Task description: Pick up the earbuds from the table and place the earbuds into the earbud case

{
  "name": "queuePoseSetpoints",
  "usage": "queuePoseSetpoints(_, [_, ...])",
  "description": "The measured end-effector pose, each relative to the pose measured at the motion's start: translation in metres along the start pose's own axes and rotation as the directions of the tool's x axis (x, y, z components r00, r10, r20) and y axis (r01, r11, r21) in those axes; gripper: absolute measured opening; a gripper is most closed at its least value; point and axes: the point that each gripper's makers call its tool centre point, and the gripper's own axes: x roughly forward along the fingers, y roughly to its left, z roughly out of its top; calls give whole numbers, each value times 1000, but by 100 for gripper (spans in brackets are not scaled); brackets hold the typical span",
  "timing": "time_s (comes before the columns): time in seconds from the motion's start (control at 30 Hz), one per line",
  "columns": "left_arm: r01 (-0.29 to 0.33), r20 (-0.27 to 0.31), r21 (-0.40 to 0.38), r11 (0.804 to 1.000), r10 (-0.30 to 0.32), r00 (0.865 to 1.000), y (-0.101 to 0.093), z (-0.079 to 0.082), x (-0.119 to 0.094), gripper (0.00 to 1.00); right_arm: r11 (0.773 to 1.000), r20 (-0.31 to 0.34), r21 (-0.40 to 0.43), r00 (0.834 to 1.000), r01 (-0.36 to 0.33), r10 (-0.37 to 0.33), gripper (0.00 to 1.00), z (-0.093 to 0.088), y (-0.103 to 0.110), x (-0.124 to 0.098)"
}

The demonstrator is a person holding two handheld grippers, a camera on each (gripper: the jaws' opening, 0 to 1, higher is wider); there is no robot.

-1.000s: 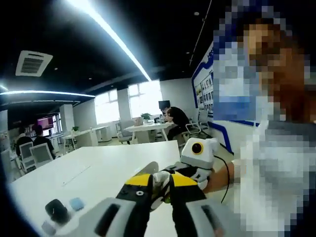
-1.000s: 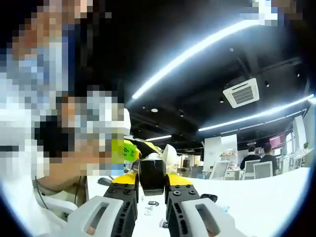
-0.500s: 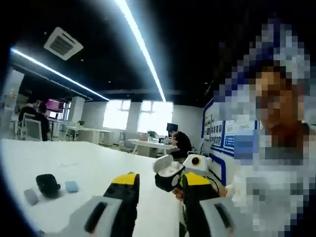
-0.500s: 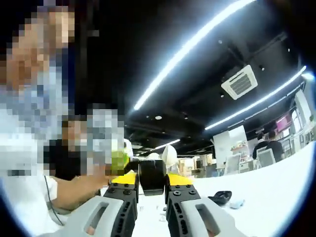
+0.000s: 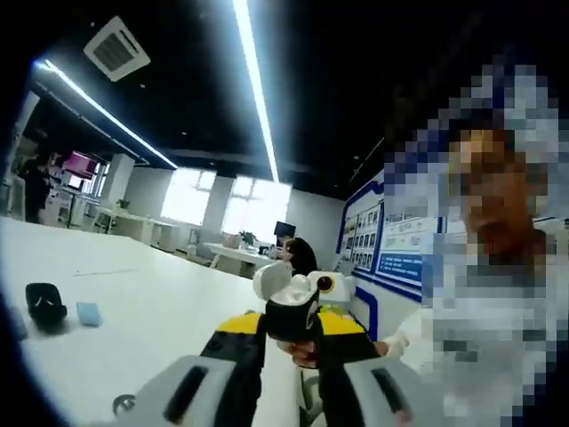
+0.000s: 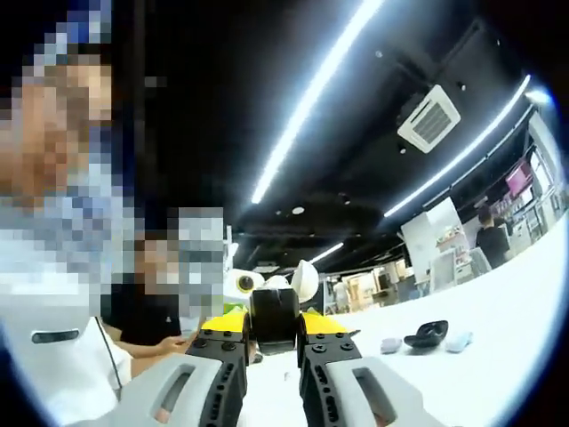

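My right gripper [image 6: 274, 342] is shut on the black earbud case [image 6: 274, 318], held up off the table with its white lid [image 6: 305, 279] flipped open. In the left gripper view the same case [image 5: 290, 322] sits right at the tips of my left gripper [image 5: 289, 331], whose jaws stand apart on either side of it. The lid [image 5: 269, 279] stands up at the left. Something white [image 5: 300, 286] shows in the case's open top; I cannot tell if it is an earbud. The left gripper [image 6: 242, 286] shows just behind the case.
A white table [image 5: 151, 329] stretches out below. On it lie a black pouch-like object [image 5: 44, 302] and a light blue item [image 5: 87, 313], the same pair [image 6: 427, 335] far right in the right gripper view. A person stands close by. Desks and seated people fill the background.
The left jaws went from nearly shut on something white to wide apart, then narrowed around the case. Both views have tilted up toward the ceiling. The right gripper kept its hold.
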Motion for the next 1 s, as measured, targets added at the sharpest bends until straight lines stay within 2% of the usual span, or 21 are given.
queuePoseSetpoints(0.2, [-17, -24, 65, 998, 19, 1000, 2, 1, -4, 21, 999, -42, 36, 999, -13, 14, 20, -4, -4, 1])
queuePoseSetpoints(0.3, [-19, -58, 105, 994, 25, 998, 2, -3, -7, 20, 999, -103, 41, 994, -19, 23, 21, -9, -7, 0])
queuePoseSetpoints(0.37, [-7, -108, 143, 990, 23, 994, 2, -10, -9, 20, 999, -135, 42, 990, -26, 32, 22, -12, -7, 0])
queuePoseSetpoints(0.43, [10, -141, 152, 988, 12, 990, 1, -15, -10, 20, 996, -209, 83, 976, -39, 55, 22, -22, -4, -2])
queuePoseSetpoints(0.5, [8, -137, 136, 991, 11, 990, 3, -15, -10, 20, 998, -200, 43, 979, -39, 47, 21, -21, -1, 0])
queuePoseSetpoints(0.63, [34, -114, 131, 991, -19, 993, -1, -13, -11, 21, 999, -208, 16, 977, -49, 51, 20, -18, 4, -1])
queuePoseSetpoints(0.8, [13, -117, 126, 992, 1, 993, 3, -15, -12, 23, 999, -195, -27, 980, -39, 33, 19, -18, 2, -3])
queuePoseSetpoints(0.9, [-34, -102, 102, 994, 45, 994, 13, -14, -21, 26, 999, -204, -36, 979, -22, 15, 19, -18, -3, -6])
queuePoseSetpoints(1.0, [-121, -71, 95, 988, 128, 989, 28, -7, -43, 26, 993, -237, -117, 971, 13, -41, 19, -20, -18, -12])
